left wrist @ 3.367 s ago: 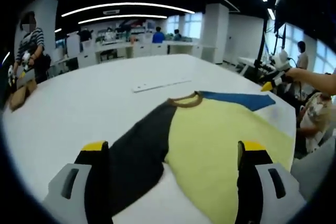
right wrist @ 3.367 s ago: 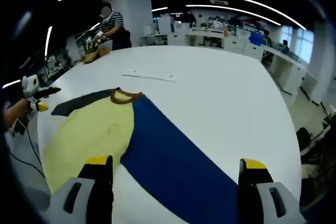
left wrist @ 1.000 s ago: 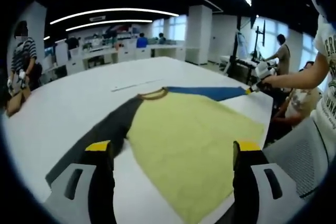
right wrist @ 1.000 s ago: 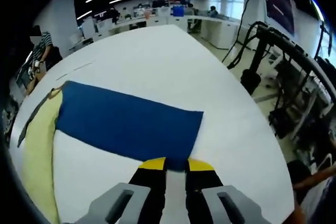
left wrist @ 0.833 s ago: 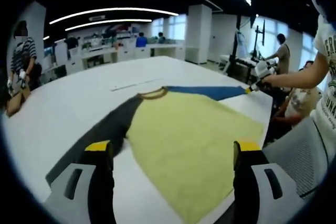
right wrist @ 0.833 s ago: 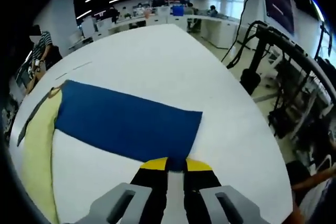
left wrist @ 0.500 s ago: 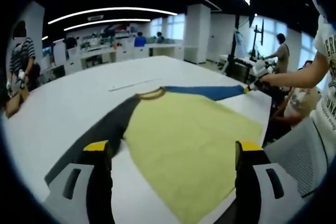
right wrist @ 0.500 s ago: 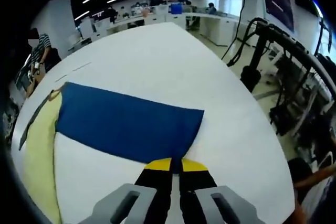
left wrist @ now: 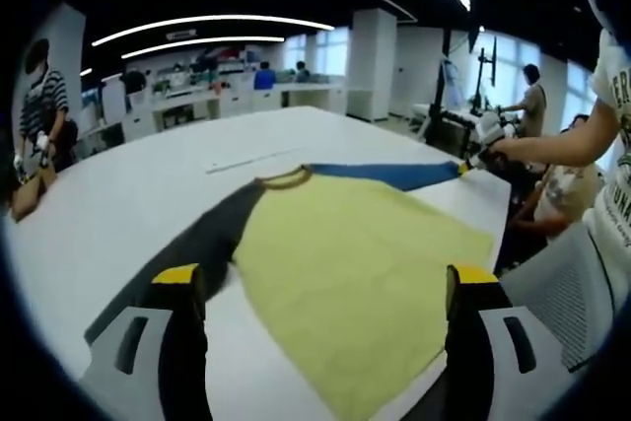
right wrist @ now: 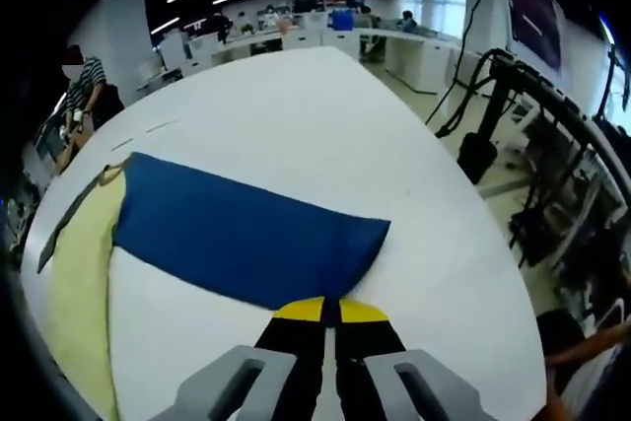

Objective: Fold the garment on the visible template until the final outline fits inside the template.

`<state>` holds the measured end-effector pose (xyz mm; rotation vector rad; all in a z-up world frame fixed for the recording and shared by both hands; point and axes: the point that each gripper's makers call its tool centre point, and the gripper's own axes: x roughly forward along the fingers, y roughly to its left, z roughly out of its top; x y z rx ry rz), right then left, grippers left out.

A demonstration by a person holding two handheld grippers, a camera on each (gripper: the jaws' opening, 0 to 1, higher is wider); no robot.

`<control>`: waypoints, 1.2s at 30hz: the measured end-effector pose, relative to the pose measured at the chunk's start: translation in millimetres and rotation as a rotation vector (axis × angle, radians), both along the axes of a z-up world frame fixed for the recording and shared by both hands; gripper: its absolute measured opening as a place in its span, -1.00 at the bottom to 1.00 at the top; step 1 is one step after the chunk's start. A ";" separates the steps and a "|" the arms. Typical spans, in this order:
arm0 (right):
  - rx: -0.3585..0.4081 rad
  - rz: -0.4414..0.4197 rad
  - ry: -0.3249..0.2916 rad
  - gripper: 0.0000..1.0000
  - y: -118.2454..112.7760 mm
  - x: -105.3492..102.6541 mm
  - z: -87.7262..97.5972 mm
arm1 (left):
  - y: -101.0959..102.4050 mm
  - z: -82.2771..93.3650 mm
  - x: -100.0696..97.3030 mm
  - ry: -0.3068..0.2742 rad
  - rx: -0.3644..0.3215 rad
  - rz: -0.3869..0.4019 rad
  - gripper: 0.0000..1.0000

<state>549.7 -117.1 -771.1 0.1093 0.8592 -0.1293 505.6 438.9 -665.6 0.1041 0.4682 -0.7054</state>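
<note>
Here the right claw (right wrist: 330,311) pinches the blue sleeve (right wrist: 246,234).

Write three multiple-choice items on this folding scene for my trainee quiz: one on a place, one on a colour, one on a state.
1. Where does the right hand-held gripper meet the garment?
A. At the collar
B. At the cuff end of the blue sleeve
C. At the hem of the yellow body

2. What colour is the garment's other sleeve?
A. Dark grey
B. Red
C. White

3. How does the left hand-held gripper stand?
A. Shut on the collar
B. Shut on the yellow body
C. Open, holding nothing

Answers:
1. B: in the right gripper view the yellow tips close together at the sleeve's end edge.
2. A: in the left gripper view a dark grey sleeve lies beside the yellow body.
3. C: its jaws stand wide apart above the garment.
</note>
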 end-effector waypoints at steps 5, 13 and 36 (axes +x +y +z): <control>-0.011 -0.003 -0.036 -1.00 1.9 5.7 11.8 | 0.9 -1.8 -2.6 0.008 0.006 -0.001 0.98; -0.001 0.015 -0.087 -1.00 19.2 17.9 30.1 | 2.3 -0.9 -4.3 0.006 0.007 0.001 0.98; 0.118 0.088 -0.175 -1.00 110.1 47.9 49.5 | 0.1 -1.0 -6.1 0.001 0.001 -0.005 0.98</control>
